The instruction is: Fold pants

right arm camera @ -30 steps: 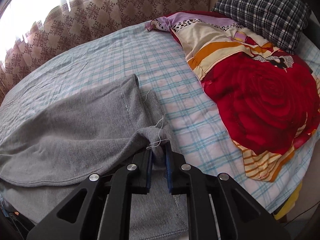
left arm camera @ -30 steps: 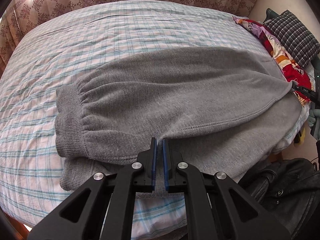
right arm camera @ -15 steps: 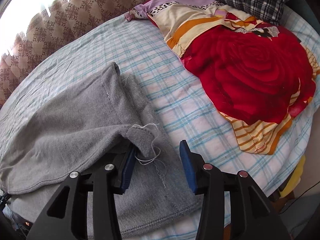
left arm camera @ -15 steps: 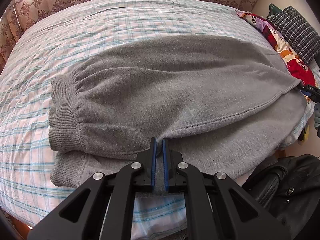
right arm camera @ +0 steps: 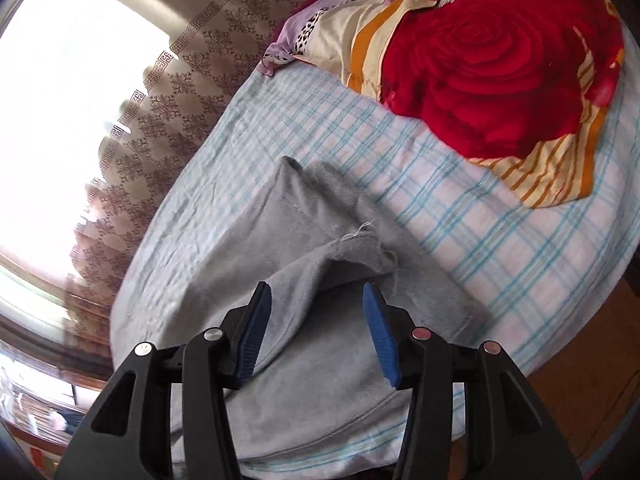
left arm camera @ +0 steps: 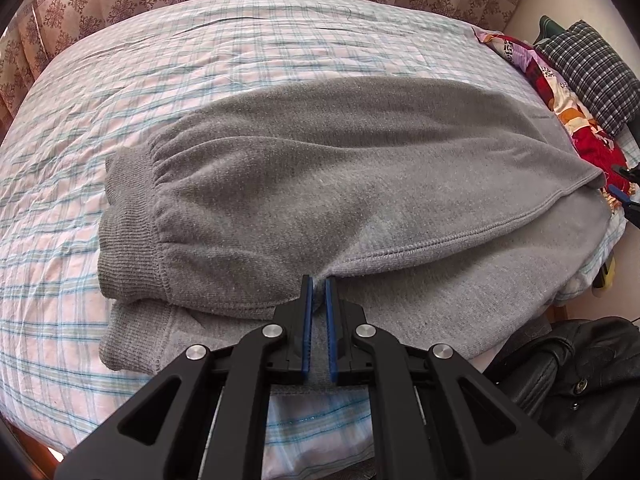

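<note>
Grey fleece sweatpants (left arm camera: 320, 184) lie across the plaid pink-and-teal bedsheet (left arm camera: 200, 60), one leg laid over the other, ribbed cuffs (left arm camera: 128, 216) at the left, crotch end at the far right by the red rose-print blanket (right arm camera: 500, 80).

My left gripper (left arm camera: 317, 284) is clenched on the near edge of the top layer, a pinch of grey cloth between the blue pads. My right gripper (right arm camera: 316, 300) has its jaws apart, pads clear of the fabric; the frayed corner with loose white threads (right arm camera: 360, 240) sits just past the tips, not held.

Handling guess: thick, soft, floppy knit, moderate weight, no stiffness, so it sags and drags where unsupported. Not slippery, not fragile; the layers probably cling and shift together. Best holds look like the stitched seam edges or ribbed cuffs, both layers at once, one grip at each end so the fold stays square. Avoid the loose threads, they could snag.
</note>
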`<state>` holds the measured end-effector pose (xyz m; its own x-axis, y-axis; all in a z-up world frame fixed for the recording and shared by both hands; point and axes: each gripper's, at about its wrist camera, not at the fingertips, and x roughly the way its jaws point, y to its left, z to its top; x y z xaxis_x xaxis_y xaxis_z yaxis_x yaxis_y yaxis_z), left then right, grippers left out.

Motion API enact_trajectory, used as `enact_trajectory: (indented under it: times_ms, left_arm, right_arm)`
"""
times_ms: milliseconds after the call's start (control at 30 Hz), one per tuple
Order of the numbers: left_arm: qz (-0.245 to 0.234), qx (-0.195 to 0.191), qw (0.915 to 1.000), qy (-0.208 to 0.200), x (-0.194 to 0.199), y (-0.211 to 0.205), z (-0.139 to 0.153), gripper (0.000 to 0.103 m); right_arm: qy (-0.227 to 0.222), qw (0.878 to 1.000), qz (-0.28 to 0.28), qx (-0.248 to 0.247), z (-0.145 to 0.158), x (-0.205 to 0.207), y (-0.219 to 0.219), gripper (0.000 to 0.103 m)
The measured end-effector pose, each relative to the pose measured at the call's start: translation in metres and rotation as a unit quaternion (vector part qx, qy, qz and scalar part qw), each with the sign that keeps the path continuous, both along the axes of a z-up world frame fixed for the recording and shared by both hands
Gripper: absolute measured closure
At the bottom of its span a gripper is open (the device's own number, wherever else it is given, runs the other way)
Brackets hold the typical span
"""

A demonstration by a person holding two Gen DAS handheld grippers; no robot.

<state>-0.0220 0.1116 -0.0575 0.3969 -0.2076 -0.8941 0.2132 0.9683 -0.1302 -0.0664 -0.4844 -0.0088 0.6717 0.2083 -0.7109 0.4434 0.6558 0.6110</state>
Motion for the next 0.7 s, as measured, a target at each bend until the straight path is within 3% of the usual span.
enact_trajectory:
  times_ms: [100,233,300,367,433,533,700]
  left_arm:
    - [0.000,-0.002,1.0000,-0.002,-0.001,0.000,0.001,0.098]
    - [0.002,-0.006,1.0000,-0.007,-0.002,0.001,0.003,0.098]
    - [0.001,-0.006,0.9999,-0.009,-0.002,0.001,0.005,0.098]
    - [0.003,-0.008,0.9999,-0.012,-0.002,0.002,0.008,0.098]
    - [0.005,-0.011,0.9998,-0.014,-0.001,0.003,0.010,0.098]
    - [0.001,-0.011,0.9997,-0.020,0.000,0.003,0.017,0.098]
    - [-0.005,-0.004,0.9988,-0.048,-0.010,0.006,0.040,0.098]
  right_arm:
    - [0.009,0.999,-0.003,0.034,-0.014,0.016,0.003,0.054]
    - [0.029,0.999,-0.022,0.039,-0.032,0.041,-0.002,0.054]
    - [0.040,0.998,-0.031,0.032,-0.039,0.050,-0.005,0.068]
    - [0.054,0.998,-0.033,0.007,-0.040,0.057,-0.003,0.091]
    - [0.043,0.999,-0.024,-0.016,-0.031,0.057,0.001,0.097]
    - [0.010,0.998,-0.015,-0.060,-0.002,0.050,0.008,0.098]
    - [-0.036,0.996,-0.028,-0.080,0.043,0.017,0.009,0.098]
